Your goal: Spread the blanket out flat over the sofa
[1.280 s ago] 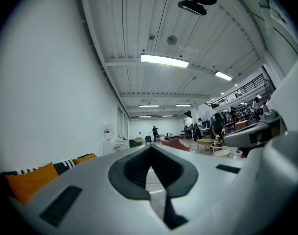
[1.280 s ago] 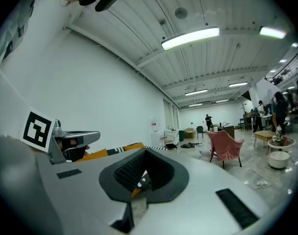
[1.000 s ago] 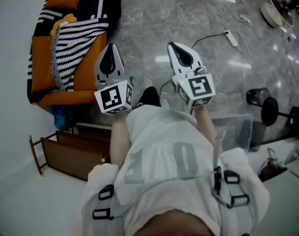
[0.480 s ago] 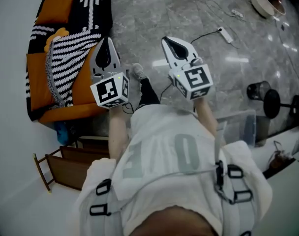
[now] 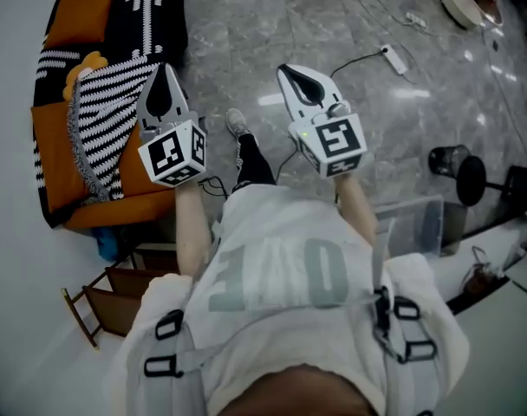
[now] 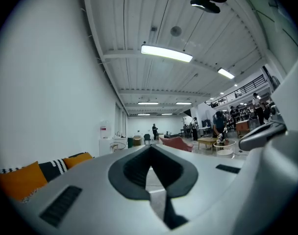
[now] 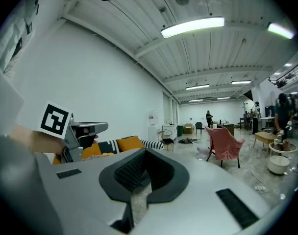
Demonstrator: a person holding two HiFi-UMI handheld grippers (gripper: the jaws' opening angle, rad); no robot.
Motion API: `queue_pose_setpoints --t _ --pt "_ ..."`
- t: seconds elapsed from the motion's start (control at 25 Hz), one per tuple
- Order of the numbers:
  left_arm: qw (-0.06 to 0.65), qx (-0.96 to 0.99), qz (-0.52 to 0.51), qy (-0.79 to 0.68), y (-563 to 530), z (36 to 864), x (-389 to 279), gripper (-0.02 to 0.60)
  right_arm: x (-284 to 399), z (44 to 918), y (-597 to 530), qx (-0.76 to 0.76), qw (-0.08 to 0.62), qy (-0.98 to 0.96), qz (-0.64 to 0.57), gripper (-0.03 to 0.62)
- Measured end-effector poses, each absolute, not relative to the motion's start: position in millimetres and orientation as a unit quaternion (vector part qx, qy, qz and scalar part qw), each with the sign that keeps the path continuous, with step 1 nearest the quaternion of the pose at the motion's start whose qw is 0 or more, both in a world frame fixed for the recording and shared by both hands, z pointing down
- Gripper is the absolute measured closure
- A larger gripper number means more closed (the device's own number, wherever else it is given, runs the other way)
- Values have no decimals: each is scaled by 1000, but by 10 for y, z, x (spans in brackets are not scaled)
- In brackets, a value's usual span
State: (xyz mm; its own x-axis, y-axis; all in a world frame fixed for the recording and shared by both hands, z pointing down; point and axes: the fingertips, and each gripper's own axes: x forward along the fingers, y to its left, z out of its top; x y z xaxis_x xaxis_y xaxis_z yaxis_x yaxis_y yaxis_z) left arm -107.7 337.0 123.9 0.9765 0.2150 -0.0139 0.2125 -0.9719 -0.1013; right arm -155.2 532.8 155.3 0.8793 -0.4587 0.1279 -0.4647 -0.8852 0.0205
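Head view. The black-and-white striped blanket (image 5: 116, 102) lies bunched in folds on the orange sofa (image 5: 57, 150), fringed edge (image 5: 77, 150) trailing across the seat; orange cushion shows bare on both sides of it. A yellow soft object (image 5: 83, 62) sits at its upper edge. The left gripper (image 5: 163, 69) is held in the air and overlaps the blanket's floor-side edge in this view; its jaws are pressed together with nothing between them. The right gripper (image 5: 288, 71) is held over the grey stone floor (image 5: 246, 24), well apart from the sofa, jaws likewise pressed together and empty. Farther out: a shoe (image 5: 236, 121), a power strip (image 5: 392, 57), and a wooden rack (image 5: 116, 297) beside the sofa.
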Motion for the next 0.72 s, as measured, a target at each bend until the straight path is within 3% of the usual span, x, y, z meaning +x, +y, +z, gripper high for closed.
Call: queue_pose_setpoints --t 0.32,0.72 --pt "53 -992 -16 -110 3001 1299 -53 575 -537 1565 4947 966 -1 -238 97 588" --pt "25 -997 -22 -72 2133 1269 1047 575 770 1461 3969 944 24 -304 122 588"
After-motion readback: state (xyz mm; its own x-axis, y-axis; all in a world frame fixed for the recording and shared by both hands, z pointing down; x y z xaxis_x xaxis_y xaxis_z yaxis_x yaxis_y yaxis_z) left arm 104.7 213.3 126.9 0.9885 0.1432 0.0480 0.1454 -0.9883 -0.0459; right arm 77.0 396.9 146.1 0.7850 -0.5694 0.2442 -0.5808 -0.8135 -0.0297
